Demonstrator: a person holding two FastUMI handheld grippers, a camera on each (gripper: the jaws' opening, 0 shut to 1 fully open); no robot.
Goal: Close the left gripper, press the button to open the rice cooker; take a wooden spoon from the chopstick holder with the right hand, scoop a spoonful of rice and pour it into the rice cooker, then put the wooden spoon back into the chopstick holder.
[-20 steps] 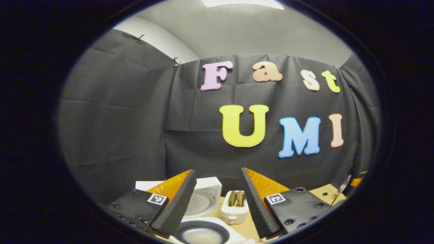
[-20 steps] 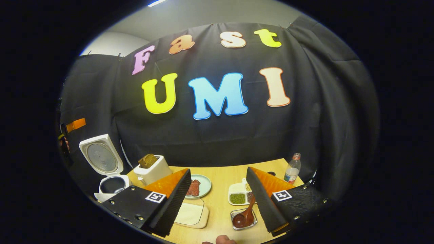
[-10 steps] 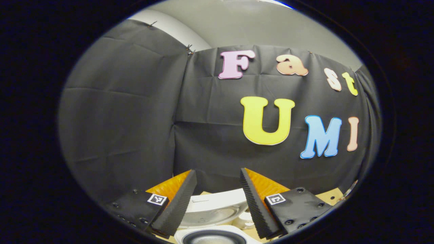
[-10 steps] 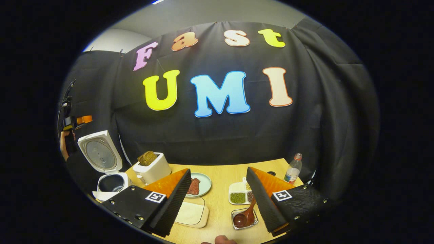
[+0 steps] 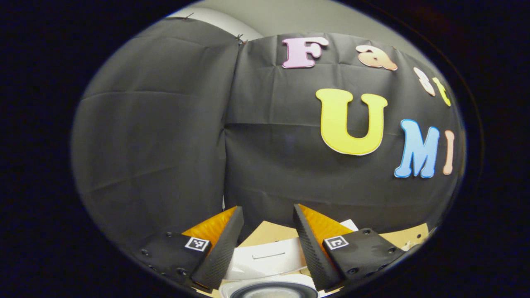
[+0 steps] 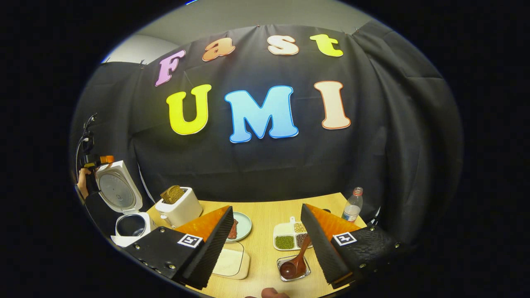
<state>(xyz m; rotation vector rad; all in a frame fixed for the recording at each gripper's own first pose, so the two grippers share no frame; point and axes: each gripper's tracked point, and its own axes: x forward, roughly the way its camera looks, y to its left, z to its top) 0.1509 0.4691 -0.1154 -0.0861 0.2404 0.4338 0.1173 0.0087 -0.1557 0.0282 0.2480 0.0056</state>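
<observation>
Left gripper view first: the left gripper (image 5: 265, 238) sits with its jaws spread fairly wide and nothing between them. Just below and ahead of it is the white rice cooker with its lid flipped up (image 5: 265, 258), and the dark round inner pot (image 5: 267, 291) peeks in right under the fingers. So the cooker looks open already. My worry on this side is that the gripper hangs so close over the raised lid that a careless move could knock it shut again or nudge the whole cooker.

Right gripper view: the right gripper (image 6: 267, 244) is also open wide and empty, above the light wooden surface (image 6: 265, 211). The dark reddish-brown wooden spoon (image 6: 296, 263) lies just ahead, between the jaws and a bit toward the right finger, with its bowl resting in a small clear glass dish (image 6: 294, 269) and its handle leaning up toward a white divided tray of beans and grains (image 6: 290, 238). The cooker is far off to the left, with a white toaster holding bread (image 6: 178, 205) in between.

Risks here: pinching the slanted handle off-centre so the spoon twists or slips, dragging the light dish along, or spilling rice on that long carry past the toaster.
</observation>
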